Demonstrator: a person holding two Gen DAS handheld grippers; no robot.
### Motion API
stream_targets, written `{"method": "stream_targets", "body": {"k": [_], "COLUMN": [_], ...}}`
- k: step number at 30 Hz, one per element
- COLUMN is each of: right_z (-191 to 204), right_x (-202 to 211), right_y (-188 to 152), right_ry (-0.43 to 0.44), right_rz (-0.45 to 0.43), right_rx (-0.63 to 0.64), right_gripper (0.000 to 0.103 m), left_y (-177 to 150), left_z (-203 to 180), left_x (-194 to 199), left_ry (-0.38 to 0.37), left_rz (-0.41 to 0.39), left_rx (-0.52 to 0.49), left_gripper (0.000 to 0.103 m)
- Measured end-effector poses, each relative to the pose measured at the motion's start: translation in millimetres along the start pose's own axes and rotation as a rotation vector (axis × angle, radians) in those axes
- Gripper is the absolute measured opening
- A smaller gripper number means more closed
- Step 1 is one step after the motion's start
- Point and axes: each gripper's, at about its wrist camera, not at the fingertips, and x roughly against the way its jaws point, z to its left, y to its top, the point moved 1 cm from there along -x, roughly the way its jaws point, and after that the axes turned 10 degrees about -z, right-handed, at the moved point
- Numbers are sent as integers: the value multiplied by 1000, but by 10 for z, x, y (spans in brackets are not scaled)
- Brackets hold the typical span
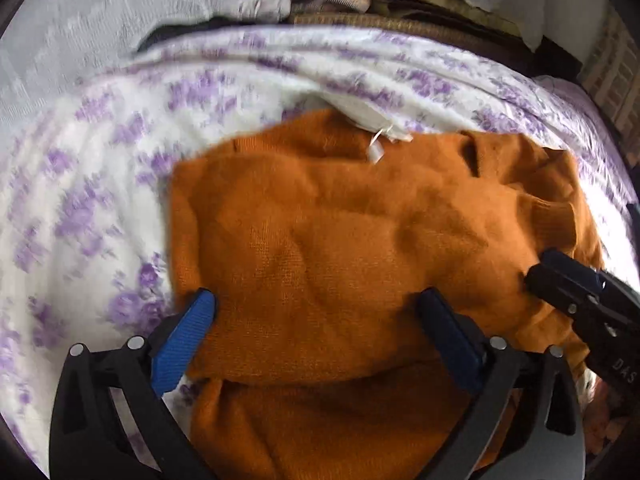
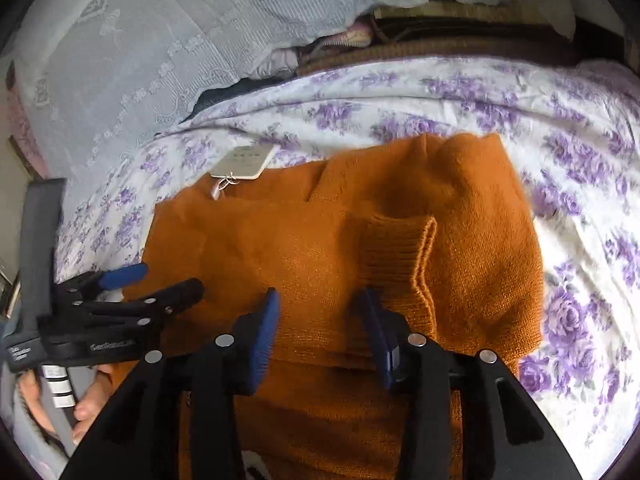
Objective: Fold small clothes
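An orange knit sweater [image 1: 320, 216] lies partly folded on a purple-flowered bedsheet [image 1: 80, 184]; it also shows in the right wrist view [image 2: 304, 248]. A ribbed cuff [image 2: 400, 256] lies folded over its middle. A white hang tag [image 2: 242, 163] sticks out at its far edge. My left gripper [image 1: 316, 308] is open, its blue pads wide apart over the sweater's near fold. My right gripper [image 2: 318, 312] is open just above the sweater beside the cuff. Each gripper shows in the other's view: right gripper [image 1: 536, 276], left gripper [image 2: 172, 280].
A pale lace cloth [image 2: 152, 40] covers the far left of the bed. Bundled fabrics and a brown woven edge [image 2: 420, 48] lie along the far side. The flowered sheet [image 2: 580, 200] spreads to the right of the sweater.
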Motion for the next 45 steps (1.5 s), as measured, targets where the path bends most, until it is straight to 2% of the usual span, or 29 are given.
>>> {"method": "stream_targets", "body": {"k": [5, 7, 8, 10, 11, 15, 19, 21, 22, 25, 28, 30, 32, 33, 34, 36, 38, 40, 41, 42, 43, 45], "right_z": [64, 85, 75, 48, 45, 43, 33, 45, 69, 93, 46, 10, -49, -84, -106, -139, -203, -244, -261, -277, -277, -235], "right_x": [268, 342, 316, 209, 218, 512, 664, 662, 645, 702, 1047, 1214, 1262, 1229, 1257, 1391, 1574, 1708, 1687, 1576, 1532, 1564], "right_y": [-67, -142, -206, -263, -259, -252, -420, -528, -580, -598, -641, -741, -953, -1074, -1118, -1115, -1153, -1229, -1261, -1318, -1339, -1316], "right_ry": [-10, -18, -21, -9, -8, -17, -5, -11, -13, -20, -5, 7, 11, 13, 26, 35, 7, 42, 50, 55, 53, 32], "right_rz": [-51, -48, -17, 29, 21, -57, -41, -6, 8, -16, -117, -134, -86, -40, -32, -85, -152, -177, -149, -70, -47, -68], "right_rx": [9, 32, 43, 48, 44, 23, 19, 37, 64, 66, 24, 19, 13, 8, -3, -27, -55, -73, -74, -74, -72, -52], "right_gripper": [43, 49, 55, 56, 56, 56, 56, 58, 59, 59, 59, 61, 64, 64, 64, 64, 64, 65, 69, 69, 69, 69], "left_y": [-99, -166, -204, -279, -297, -437, -647, -821, -877, -972, -1085, -1152, -1261, -1316, -1373, -1404, -1457, -1538, -1578, -1622, -1639, -1668], "left_z": [37, 32, 16, -61, -61, 38, 92, 66, 50, 35, 80, 90, 60, 23, -12, -17, 43, 145, 192, 234, 240, 224], "left_x": [235, 237, 206, 194, 244, 499, 644, 654, 687, 810, 1023, 1134, 1180, 1175, 1169, 1217, 1318, 1421, 1459, 1467, 1443, 1422], "left_ry": [-21, -23, -11, 40, 53, -15, -44, -44, -37, -32, -65, -89, -115, -108, -89, -73, -94, -122, -134, -151, -156, -149], "left_rz": [-32, -9, 8, 10, -4, -20, 15, 57, 52, 37, 12, 5, 31, 46, 58, 49, 48, 41, 39, 50, 64, 75], "left_rx": [20, 2, -19, -78, -78, -5, 15, -12, -28, -41, -11, 0, -11, -28, -54, -63, -27, 6, 19, 31, 31, 23], "left_gripper": [99, 99, 99, 99, 99, 99, 99, 99, 99, 99, 99, 99, 99, 99, 99, 99, 99, 99, 99, 99, 99, 99]}}
